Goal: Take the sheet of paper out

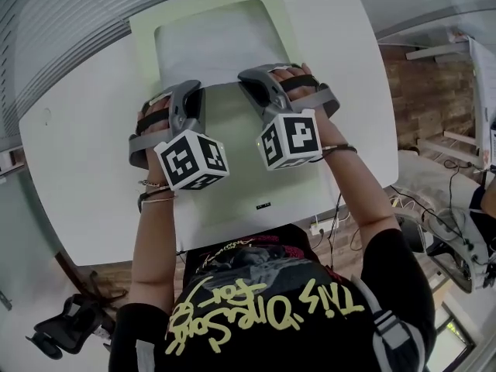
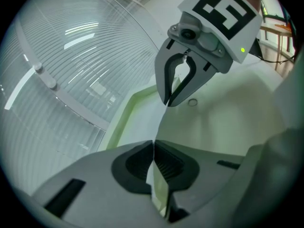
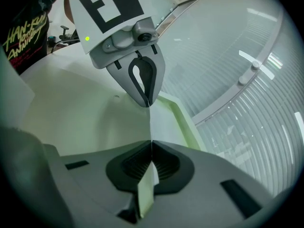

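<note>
A pale green folder (image 1: pixel 147 33) lies on the white table (image 1: pixel 85 153), with the white sheet of paper (image 1: pixel 221 49) showing inside its green border. My left gripper (image 1: pixel 198 91) and right gripper (image 1: pixel 249 80) sit side by side at the sheet's near edge. Both are shut on it. In the left gripper view the thin sheet (image 2: pixel 159 122) runs edge-on from my left gripper (image 2: pixel 153 144) to the right gripper (image 2: pixel 170 101) opposite. The right gripper view mirrors this: the sheet (image 3: pixel 150 122) spans from my right gripper (image 3: pixel 152 144) to the left gripper (image 3: pixel 147 102). The folder's rim (image 3: pixel 178 113) lies beside it.
A ribbed glass wall (image 2: pixel 71 56) stands beyond the table's far edge. A small black label (image 1: pixel 263 205) sits on the folder's near part. On the floor are a dark chair base (image 1: pixel 62 335) at lower left and cables (image 1: pixel 434 208) at right.
</note>
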`<state>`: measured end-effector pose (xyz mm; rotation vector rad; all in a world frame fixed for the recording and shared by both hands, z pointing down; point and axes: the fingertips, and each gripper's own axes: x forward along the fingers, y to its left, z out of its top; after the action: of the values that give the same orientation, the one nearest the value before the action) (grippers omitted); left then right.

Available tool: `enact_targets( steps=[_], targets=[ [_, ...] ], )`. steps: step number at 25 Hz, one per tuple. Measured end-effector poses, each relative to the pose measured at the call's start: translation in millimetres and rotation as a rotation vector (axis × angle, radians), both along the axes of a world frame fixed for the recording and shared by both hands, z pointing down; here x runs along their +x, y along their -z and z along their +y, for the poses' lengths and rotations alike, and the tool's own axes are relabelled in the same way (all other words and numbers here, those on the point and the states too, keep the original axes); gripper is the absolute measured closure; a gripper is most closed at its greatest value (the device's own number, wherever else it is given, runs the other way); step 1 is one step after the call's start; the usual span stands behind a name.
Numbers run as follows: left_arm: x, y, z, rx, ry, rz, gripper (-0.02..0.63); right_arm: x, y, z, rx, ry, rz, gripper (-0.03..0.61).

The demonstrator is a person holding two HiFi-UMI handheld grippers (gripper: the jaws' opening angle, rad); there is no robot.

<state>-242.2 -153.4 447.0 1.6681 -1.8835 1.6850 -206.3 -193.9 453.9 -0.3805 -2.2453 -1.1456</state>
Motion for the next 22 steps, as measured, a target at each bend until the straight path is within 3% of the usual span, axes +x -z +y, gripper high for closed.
enact_targets(
  steps=[22],
  targets=[
    [21.3, 3.1, 22.4, 0.03, 0.038, 0.039, 0.601, 22.8, 7.5, 20.4, -0.019, 0.008, -0.014, 0.569]
  ],
)
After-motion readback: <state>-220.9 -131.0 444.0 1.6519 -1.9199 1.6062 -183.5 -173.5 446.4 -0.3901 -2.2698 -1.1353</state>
